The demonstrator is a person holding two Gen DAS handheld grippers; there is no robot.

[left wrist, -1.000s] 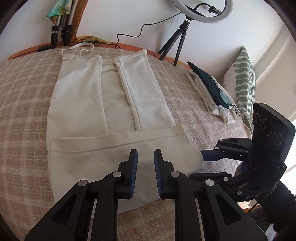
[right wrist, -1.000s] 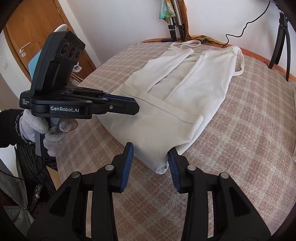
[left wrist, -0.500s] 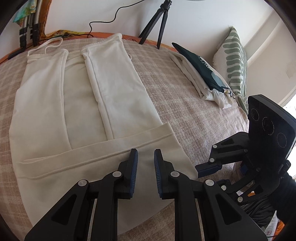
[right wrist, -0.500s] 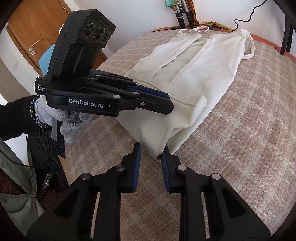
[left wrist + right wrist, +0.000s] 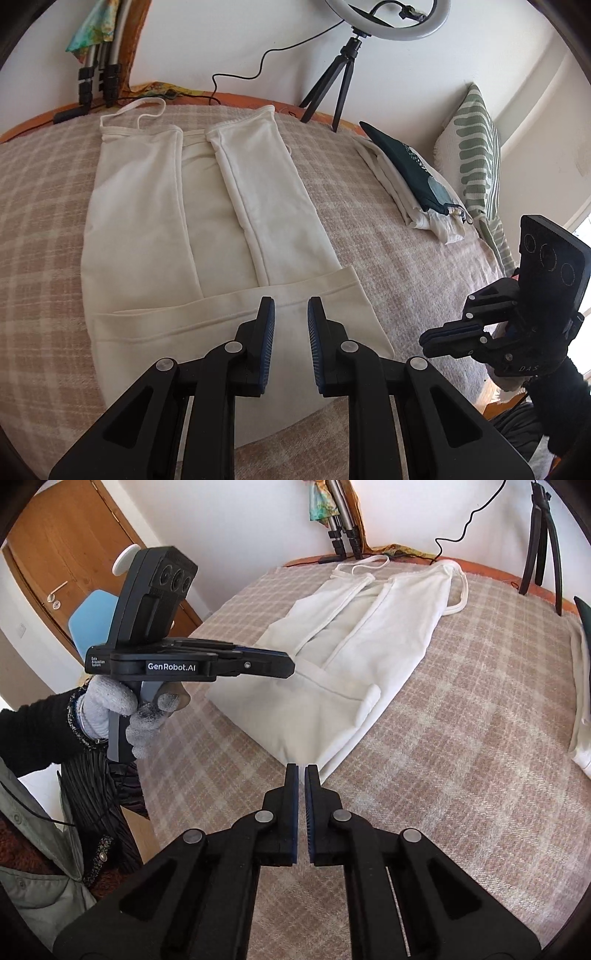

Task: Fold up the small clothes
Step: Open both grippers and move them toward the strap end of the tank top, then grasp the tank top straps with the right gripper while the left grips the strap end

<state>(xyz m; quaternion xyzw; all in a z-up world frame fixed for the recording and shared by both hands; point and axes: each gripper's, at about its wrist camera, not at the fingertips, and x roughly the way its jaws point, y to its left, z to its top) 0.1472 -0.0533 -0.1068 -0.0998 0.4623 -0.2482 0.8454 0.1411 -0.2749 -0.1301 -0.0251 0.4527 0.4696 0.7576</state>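
Observation:
A cream strappy garment lies flat on the checked bedspread, both long sides folded inward and the bottom hem folded up. It also shows in the right wrist view. My left gripper hovers over the folded hem, slightly open and empty. My right gripper is shut and empty, its tips just short of the garment's near corner. It appears at the right of the left wrist view.
A stack of folded clothes with a dark green one on top lies at the right, next to a striped pillow. A ring light tripod and stands sit behind the bed. A door is left.
My right gripper closed from wide open to shut and pulled back off the garment's corner. My left gripper stayed slightly open over the folded hem.

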